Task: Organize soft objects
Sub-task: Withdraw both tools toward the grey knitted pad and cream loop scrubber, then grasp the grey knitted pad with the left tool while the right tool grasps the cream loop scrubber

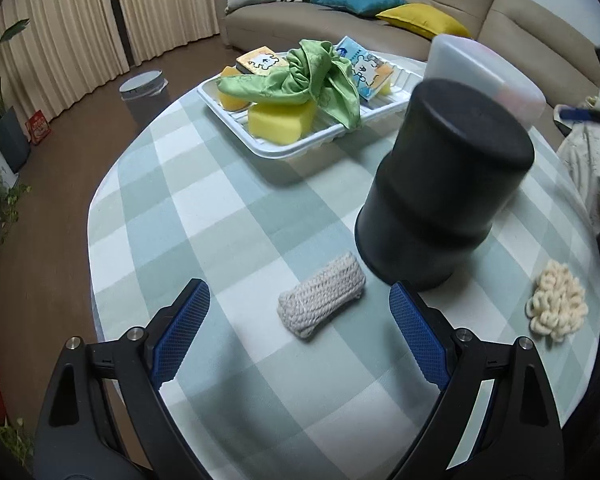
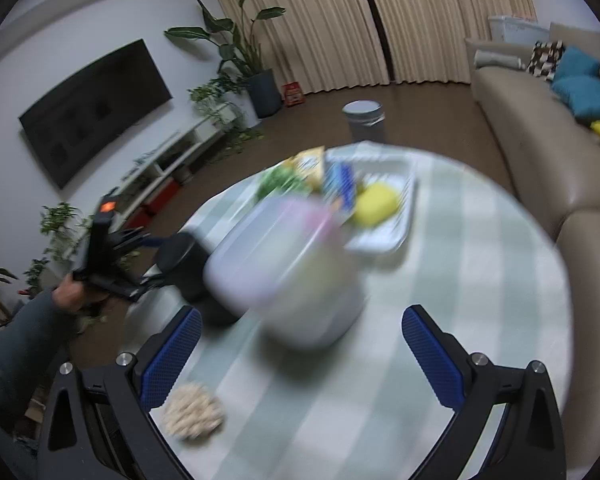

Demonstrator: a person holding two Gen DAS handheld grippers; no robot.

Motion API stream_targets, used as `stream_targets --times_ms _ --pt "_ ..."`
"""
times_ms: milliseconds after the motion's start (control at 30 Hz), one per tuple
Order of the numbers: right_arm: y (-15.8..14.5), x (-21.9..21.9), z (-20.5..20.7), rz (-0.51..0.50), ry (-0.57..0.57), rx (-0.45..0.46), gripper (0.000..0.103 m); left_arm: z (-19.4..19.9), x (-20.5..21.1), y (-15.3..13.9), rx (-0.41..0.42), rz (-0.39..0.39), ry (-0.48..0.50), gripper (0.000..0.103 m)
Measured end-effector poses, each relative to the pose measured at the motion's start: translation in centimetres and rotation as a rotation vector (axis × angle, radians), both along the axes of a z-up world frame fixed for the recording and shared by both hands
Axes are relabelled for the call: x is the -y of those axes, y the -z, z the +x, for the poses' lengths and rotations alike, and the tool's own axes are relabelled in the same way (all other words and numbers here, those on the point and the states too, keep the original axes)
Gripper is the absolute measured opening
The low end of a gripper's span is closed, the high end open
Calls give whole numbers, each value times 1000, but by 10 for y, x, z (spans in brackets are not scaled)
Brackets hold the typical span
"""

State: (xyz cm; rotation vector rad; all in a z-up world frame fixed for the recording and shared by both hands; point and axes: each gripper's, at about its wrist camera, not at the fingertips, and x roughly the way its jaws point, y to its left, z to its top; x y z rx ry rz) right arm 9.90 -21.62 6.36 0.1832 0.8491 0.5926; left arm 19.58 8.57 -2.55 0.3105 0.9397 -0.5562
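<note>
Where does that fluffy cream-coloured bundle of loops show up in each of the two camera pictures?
Left wrist view: cream loop bundle lies at the right edge of the table, right of the black container.
Right wrist view: it lies bottom left, by the left finger.
Shared landmark: the white tray of sponges.

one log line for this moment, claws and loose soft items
left claw: open, empty | right claw: open, empty | grey rope bundle: on table | cream loop bundle: on table

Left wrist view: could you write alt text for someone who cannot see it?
An open left gripper hovers over a grey rope bundle on a checked tablecloth. Beside it stand an upturned black container and cream yarn; behind, a white tray holds sponges and a green cloth.
</note>
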Motion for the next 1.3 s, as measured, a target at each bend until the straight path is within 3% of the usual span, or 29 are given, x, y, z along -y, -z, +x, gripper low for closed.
stream_targets --times_ms 167,367,467,700,767,833,933,1133,1300 --pt "35 -30 -36 90 -53 -62 103 3 8 10 24 40 32 92" --pt "69 -60 -41 96 -73 -142 103 5 21 32 -23 57 53 92" --pt "74 -65 -43 79 -53 -151 103 -1 20 35 -33 15 43 90" --pt "86 -94 -66 -74 37 -92 100 -15 25 31 3 -32 11 55" --pt "91 -103 -67 -114 41 -97 89 -16 25 30 9 -38 -9 43" --pt "99 -112 -68 -147 44 -109 81 -21 24 30 12 -48 -18 38" --pt "102 -122 -74 -196 30 -77 79 -30 22 30 22 -45 -32 28" --pt "107 -134 -74 -224 19 -46 79 -45 18 30 21 -66 -58 23" --pt "107 -134 -75 -234 30 -37 79 -40 20 22 71 -21 -84 29"
